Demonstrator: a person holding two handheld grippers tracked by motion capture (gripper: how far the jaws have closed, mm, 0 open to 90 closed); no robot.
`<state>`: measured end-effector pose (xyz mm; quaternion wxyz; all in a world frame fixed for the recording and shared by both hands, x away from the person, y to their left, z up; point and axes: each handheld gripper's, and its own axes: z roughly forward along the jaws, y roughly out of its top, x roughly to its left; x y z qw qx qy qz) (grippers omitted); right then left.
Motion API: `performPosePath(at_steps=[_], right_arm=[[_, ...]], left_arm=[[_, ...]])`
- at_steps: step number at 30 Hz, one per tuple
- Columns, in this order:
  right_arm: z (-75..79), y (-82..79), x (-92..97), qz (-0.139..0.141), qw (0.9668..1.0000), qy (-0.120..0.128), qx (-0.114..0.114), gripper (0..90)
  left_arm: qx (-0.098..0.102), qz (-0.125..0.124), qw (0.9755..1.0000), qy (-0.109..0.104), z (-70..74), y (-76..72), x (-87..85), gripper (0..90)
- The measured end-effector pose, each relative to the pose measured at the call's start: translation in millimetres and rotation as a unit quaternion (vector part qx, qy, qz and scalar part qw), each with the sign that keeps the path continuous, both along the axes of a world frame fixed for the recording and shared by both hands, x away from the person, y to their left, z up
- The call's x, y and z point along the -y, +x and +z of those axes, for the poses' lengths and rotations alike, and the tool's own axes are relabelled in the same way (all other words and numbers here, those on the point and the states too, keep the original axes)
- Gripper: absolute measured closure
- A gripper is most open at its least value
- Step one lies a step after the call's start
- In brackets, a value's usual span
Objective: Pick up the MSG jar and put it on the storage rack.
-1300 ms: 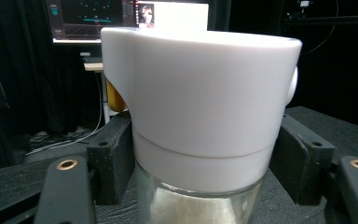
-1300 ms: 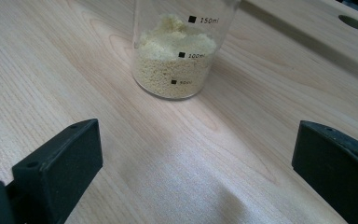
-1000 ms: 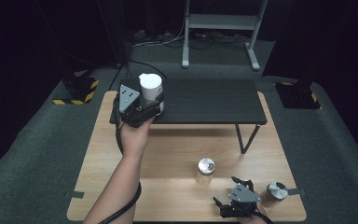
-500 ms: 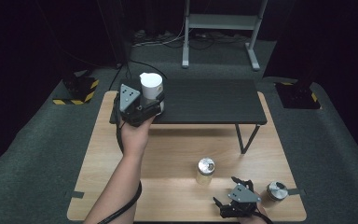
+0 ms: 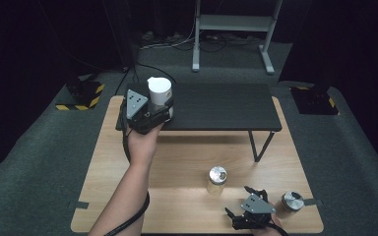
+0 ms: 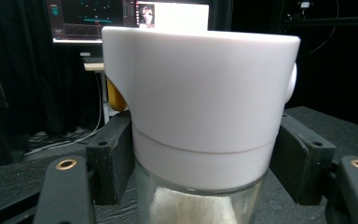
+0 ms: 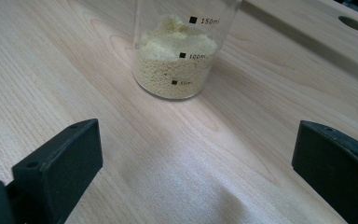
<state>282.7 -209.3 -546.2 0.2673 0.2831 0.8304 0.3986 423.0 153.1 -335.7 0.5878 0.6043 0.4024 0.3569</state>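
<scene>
my left gripper (image 5: pixel 163 114) is clamped on the white-lidded jar (image 5: pixel 159 93), jaws pressing just under the lid, where the glass shows white stuff inside; the jar stands at the left end of the black shelf (image 5: pixel 226 105) on the wooden table (image 5: pixel 187 162). my right gripper (image 7: pixel 193 163) rests low over the table's near edge, jaws spread wide with nothing between them, facing the glass beaker (image 7: pixel 179 46) of yellowish grains just ahead. a small metal-topped jar (image 5: pixel 291 201) sits beside it.

Dark lab: black curtains (image 5: pixel 39 39), monitor (image 6: pixel 93 21)
</scene>
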Motion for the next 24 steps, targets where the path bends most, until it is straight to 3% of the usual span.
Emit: performPosePath(at_steps=[12,16,22,24], right_arm=[[0.0,-0.2,0.0,0.000,1.0000,0.000,0.001,0.7],[0.0,-0.2,0.1,0.001,1.0000,0.000,0.001,0.7],[0.0,-0.2,0.0,0.001,1.0000,0.000,0.001,0.7],[0.0,-0.2,0.0,0.001,1.0000,0.000,0.001,0.7]], left_arm=[[-0.010,-0.007,0.9998,-0.016,-0.9,2.6,-0.8,27.6],[-0.014,-0.011,0.9995,-0.025,-1.7,3.7,-0.1,21.2],[-0.019,0.000,0.9997,-0.013,-0.9,3.0,3.2,8.3],[-0.021,0.003,0.9996,-0.017,-1.1,2.2,2.4,5.0]])
